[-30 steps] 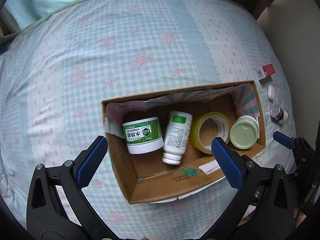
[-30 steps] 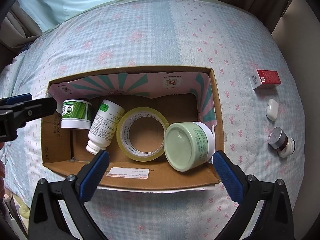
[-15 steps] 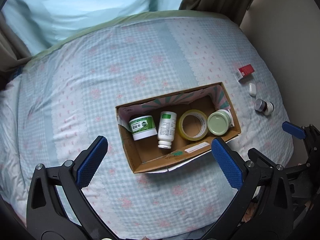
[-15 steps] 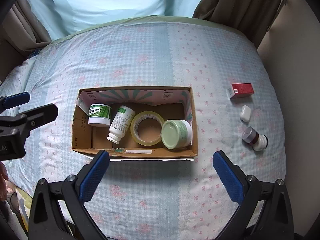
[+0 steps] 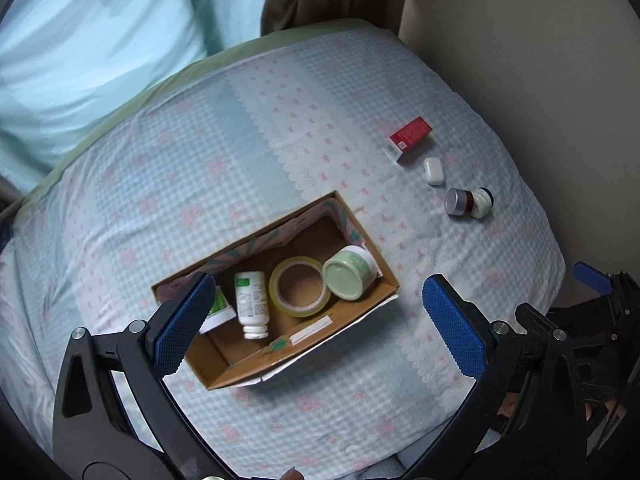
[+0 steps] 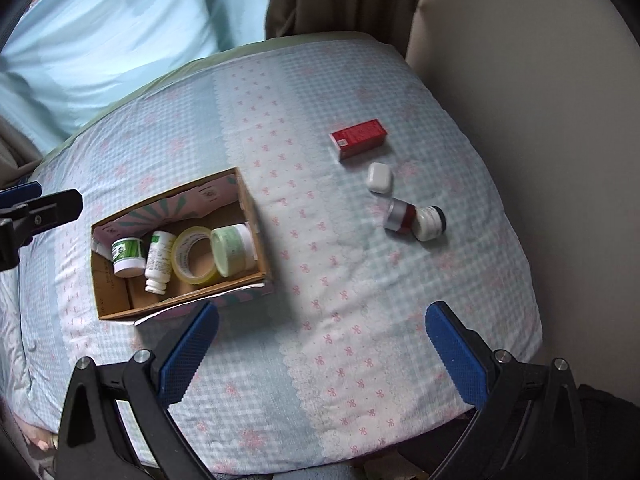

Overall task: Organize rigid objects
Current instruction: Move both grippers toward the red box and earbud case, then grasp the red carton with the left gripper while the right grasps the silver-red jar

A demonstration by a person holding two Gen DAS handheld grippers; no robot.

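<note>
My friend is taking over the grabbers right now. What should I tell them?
Left gripper: open, empty, up above the cardboard box.
Right gripper: open, empty, over bare bedspread between the box and the loose things.
Done: in the box are the green-label jar, the white pill bottle, the tape roll and the pale green lidded jar.
Left: the red carton, the white earbud case and the silver-capped bottle, lying against the small white jar, all lie on the bedspread to the box's right. The right gripper looks nearer to them.
</note>
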